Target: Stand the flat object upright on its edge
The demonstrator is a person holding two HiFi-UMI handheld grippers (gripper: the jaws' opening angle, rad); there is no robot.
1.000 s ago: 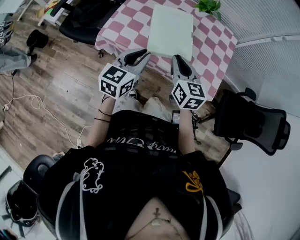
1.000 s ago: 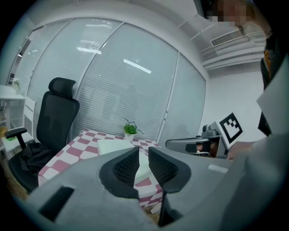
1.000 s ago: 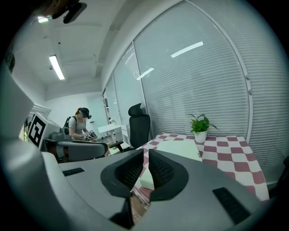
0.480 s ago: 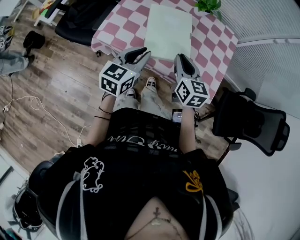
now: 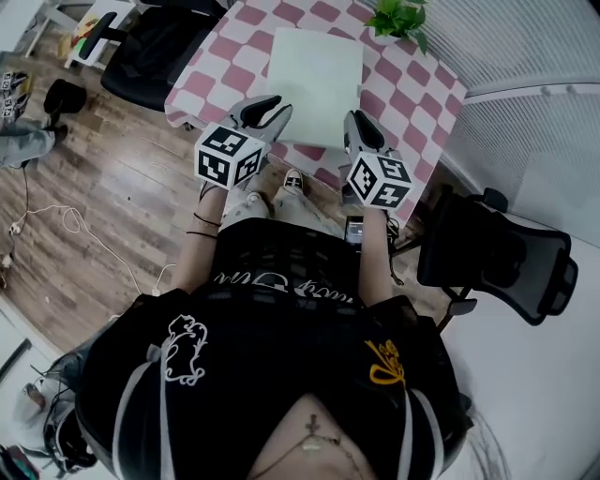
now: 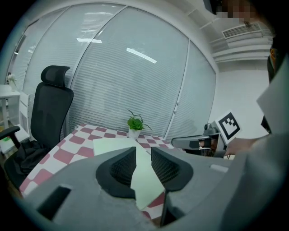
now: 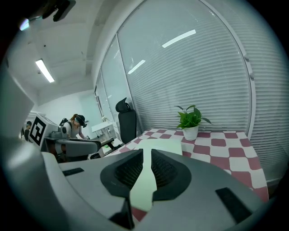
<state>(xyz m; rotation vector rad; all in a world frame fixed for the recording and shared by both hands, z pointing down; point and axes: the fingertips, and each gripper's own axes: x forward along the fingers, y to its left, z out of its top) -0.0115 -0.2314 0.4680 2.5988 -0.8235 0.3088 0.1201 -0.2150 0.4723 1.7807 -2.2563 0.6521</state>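
A pale green flat board (image 5: 314, 80) lies flat on the pink-and-white checked table (image 5: 412, 103). My left gripper (image 5: 267, 105) hovers at the table's near edge, just left of the board's near corner. Its jaws have just been opening and stand a little apart with nothing between them. In the left gripper view the board (image 6: 116, 145) lies ahead beyond my left gripper (image 6: 142, 155). My right gripper (image 5: 362, 127) is shut and empty, hovering at the board's near right corner. The right gripper view shows the board (image 7: 165, 145) ahead of my right gripper (image 7: 146, 155).
A small potted plant (image 5: 398, 17) stands at the table's far side behind the board. One black office chair (image 5: 506, 253) stands to the right of the table, another (image 5: 164, 42) at its far left. A white cable (image 5: 66, 211) lies on the wooden floor at left.
Both grippers have moved forward and slightly down, from in front of the table to its near edge by the board. The left jaws have parted slightly.
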